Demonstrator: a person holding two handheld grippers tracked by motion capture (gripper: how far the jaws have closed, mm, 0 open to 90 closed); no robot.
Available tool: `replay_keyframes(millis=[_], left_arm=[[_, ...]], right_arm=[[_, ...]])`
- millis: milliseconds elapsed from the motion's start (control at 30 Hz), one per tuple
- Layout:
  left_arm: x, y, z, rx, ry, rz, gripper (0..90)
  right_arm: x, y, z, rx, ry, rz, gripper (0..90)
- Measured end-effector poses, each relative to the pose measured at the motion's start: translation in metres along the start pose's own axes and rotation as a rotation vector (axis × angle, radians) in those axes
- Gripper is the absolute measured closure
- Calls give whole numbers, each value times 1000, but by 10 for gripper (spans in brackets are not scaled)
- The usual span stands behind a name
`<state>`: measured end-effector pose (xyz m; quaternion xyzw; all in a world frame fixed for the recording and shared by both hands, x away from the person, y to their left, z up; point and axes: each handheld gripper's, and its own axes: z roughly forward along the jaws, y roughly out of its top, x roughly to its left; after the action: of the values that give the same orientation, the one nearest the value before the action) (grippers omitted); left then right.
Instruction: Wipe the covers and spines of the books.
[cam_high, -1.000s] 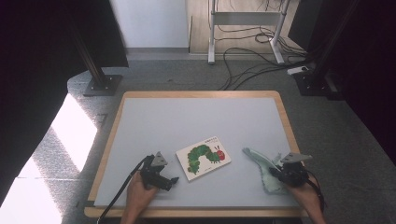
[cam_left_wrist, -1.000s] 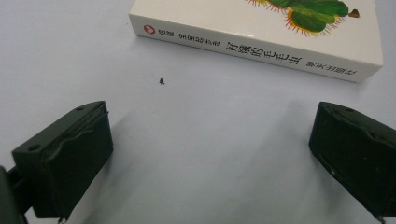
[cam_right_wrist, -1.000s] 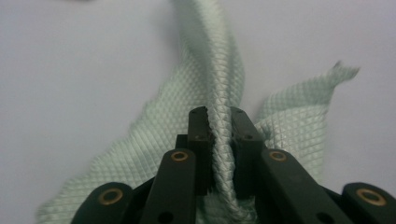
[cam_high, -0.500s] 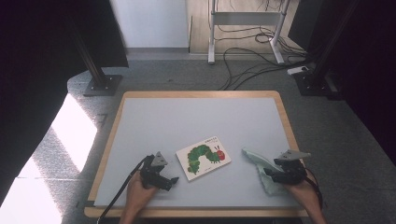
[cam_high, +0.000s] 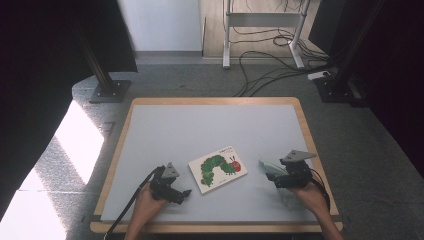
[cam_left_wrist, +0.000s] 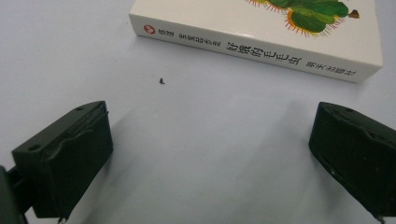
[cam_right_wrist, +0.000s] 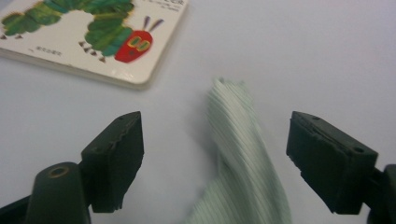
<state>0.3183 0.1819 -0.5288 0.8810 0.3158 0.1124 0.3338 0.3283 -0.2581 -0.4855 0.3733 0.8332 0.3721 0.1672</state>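
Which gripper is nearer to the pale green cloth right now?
The right. The right gripper has its open jaws on either side of the pale green cloth; the left gripper sits across the picture book, open above bare table.

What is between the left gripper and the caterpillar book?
Just bare grey table and one tiny dark speck, seen in the left gripper view. The left gripper is open and short of the book.

Right gripper (cam_right_wrist: 215, 154) jaws spread wide, low over the pale grey table (cam_right_wrist: 303, 51). Pale green ribbed cloth (cam_right_wrist: 240, 158) lies on the table between the jaws, touching neither. Caterpillar picture book (cam_right_wrist: 93, 37) flat at upper left, near the cloth's tip.
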Motion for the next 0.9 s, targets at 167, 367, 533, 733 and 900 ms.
replay_keyframes(millis=[167,367,533,733,900], left_arm=[[0,0,0,0,1,-6,0],[0,2,0,0,5,-24,0],[2,6,1,-4,-28,-46,0],[3,13,4,-16,-43,-63,0],[-1,19,8,-31,-60,-53,0]], right_arm=[[6,17,15,-5,40,-17,134],[14,33,41,16,96,-35,93],[21,44,61,22,128,-49,58],[24,52,84,34,147,-52,56],[27,55,100,47,172,-45,56]])
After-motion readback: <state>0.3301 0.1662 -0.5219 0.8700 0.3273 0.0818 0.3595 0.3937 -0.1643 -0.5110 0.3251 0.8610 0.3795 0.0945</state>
